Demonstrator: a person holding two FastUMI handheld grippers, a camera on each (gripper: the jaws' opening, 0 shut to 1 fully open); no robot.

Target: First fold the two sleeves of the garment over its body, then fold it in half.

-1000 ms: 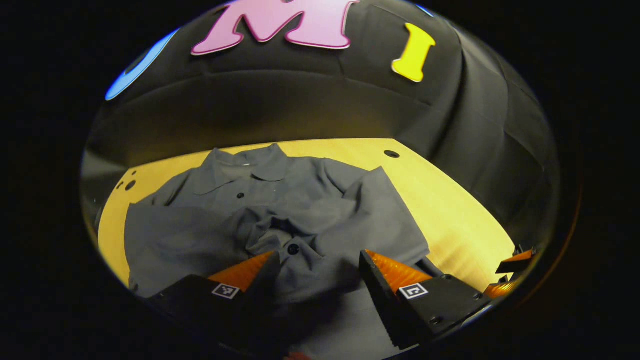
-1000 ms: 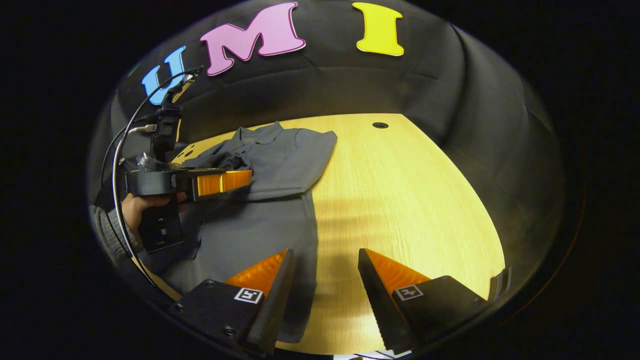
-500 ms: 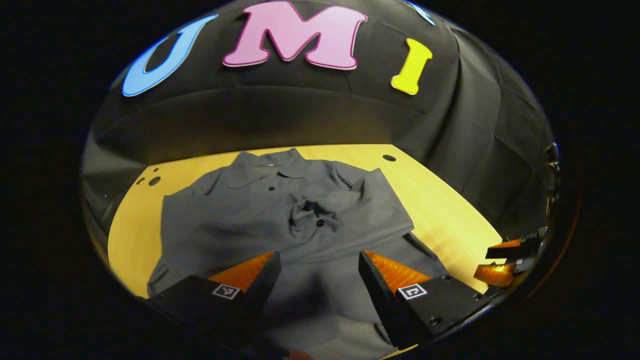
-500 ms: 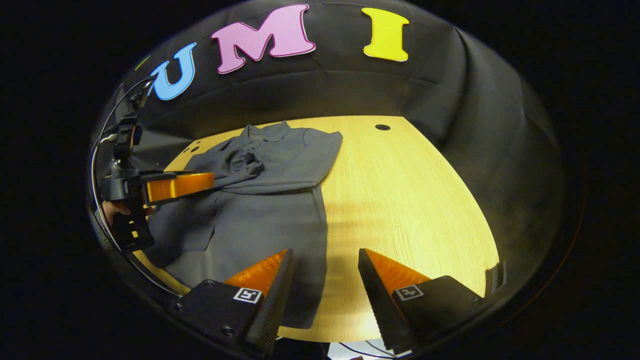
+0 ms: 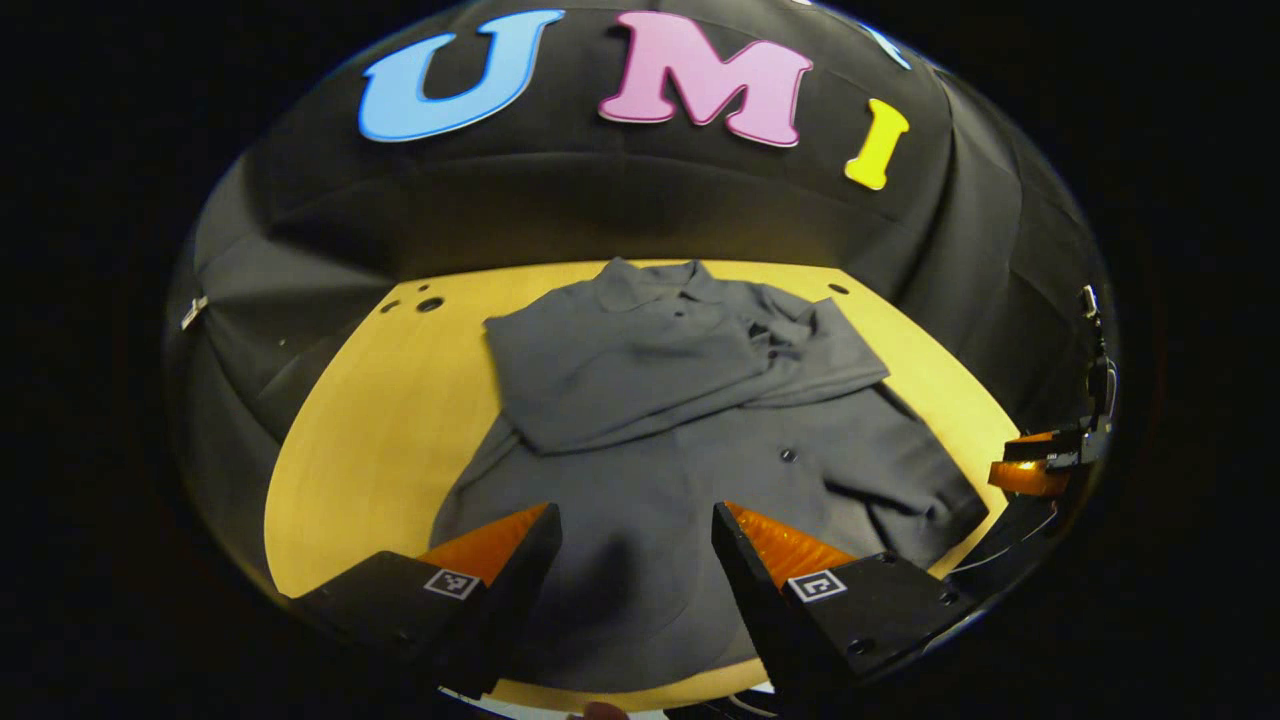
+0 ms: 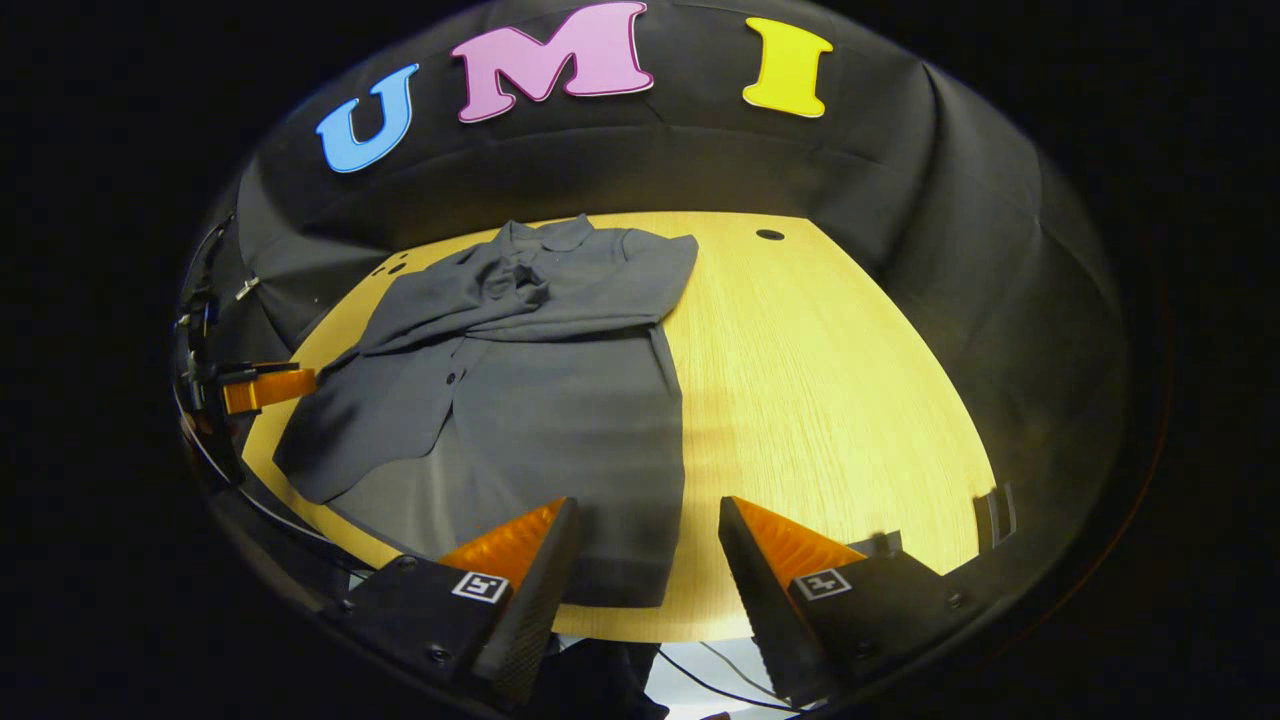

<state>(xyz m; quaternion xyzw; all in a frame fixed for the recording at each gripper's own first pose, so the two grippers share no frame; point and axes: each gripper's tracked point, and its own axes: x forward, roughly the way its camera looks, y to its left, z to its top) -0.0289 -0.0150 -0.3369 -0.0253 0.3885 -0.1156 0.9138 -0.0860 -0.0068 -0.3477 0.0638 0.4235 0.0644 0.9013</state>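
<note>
Yellow wooden table (image 6: 830, 380) carries the grey shirt (image 5: 690, 440), both sleeves (image 6: 560, 290) already crossed on its chest. Your left gripper (image 5: 632, 545) and right gripper (image 6: 645, 545) hang wide apart, holding nothing. I judge the cloth soft and light (it creases easily), so pinch both hem corners (image 6: 640, 585).
</note>
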